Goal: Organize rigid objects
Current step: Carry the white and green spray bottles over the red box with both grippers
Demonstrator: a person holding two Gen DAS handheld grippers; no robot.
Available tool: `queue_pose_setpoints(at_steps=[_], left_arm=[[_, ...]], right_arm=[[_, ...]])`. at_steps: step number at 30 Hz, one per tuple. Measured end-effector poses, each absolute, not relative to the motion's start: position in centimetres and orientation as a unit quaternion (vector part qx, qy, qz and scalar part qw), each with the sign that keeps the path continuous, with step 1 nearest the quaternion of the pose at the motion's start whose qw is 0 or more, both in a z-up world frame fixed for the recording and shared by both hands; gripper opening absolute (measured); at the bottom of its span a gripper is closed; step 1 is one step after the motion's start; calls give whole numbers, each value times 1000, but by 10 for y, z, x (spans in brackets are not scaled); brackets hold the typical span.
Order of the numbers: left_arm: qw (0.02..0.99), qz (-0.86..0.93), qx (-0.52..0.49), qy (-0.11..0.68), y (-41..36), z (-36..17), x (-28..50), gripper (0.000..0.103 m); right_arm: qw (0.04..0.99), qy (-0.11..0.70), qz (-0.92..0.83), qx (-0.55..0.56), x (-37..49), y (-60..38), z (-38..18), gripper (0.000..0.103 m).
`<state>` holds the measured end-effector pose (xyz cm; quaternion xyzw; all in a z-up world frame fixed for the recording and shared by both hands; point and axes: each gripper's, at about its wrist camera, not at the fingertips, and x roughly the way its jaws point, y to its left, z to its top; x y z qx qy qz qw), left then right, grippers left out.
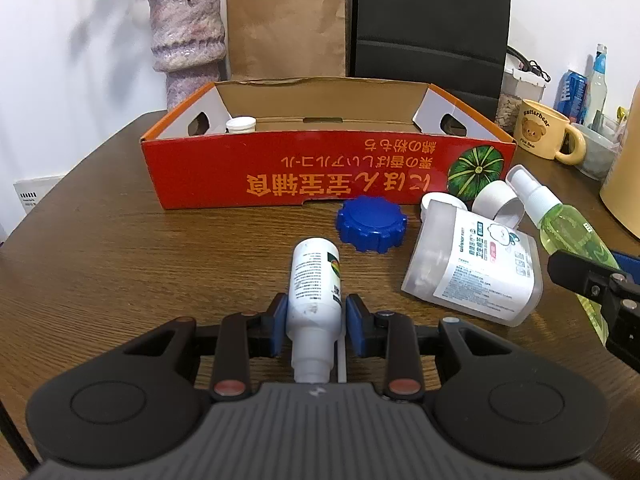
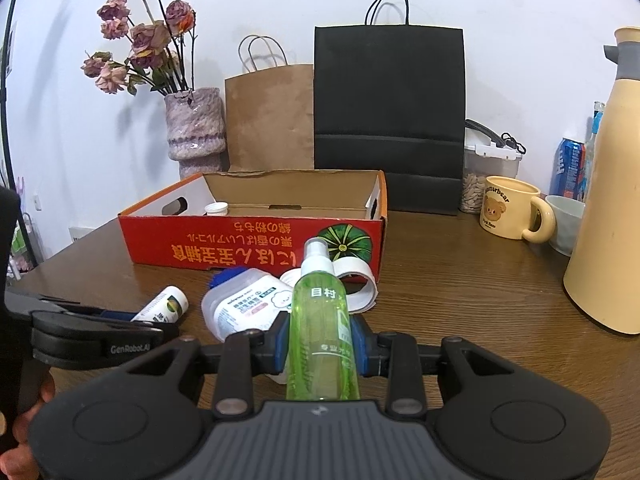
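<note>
Blue pads: the left tongs [image 1: 316, 312] are clamped on a white bottle [image 1: 315, 288], one pad on each flank, no gap showing.
Bottle axis: in line with the left tongs, cap end back toward the handle, base pointing ahead at the box [image 1: 320, 176].
Right tongs [image 2: 322, 340]: closed tight on the green spray bottle [image 2: 323, 320], nozzle forward (also aimed at the box).
Box: straight ahead of both tongs, open-topped, one white cap [image 1: 240, 125] showing inside it at its left end.
Nearer hand: I'd judge neither; the red front wall stands between each bottle and the inside.
Coming move: likely lift over that wall, then let go.
Loose on the table: blue lid [image 1: 371, 224] and clear jug [image 1: 472, 264], between the tongs and the box.
</note>
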<state>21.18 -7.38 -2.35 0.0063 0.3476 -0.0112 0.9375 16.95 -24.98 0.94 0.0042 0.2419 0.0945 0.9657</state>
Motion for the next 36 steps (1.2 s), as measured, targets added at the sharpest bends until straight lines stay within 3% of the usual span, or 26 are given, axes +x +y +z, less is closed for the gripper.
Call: queue_pose_setpoints(at_steps=[36], left_arm=[[958, 1, 10, 285, -47, 33, 207, 32]], right_arm=[[972, 208, 105, 20, 186, -213, 46, 31]])
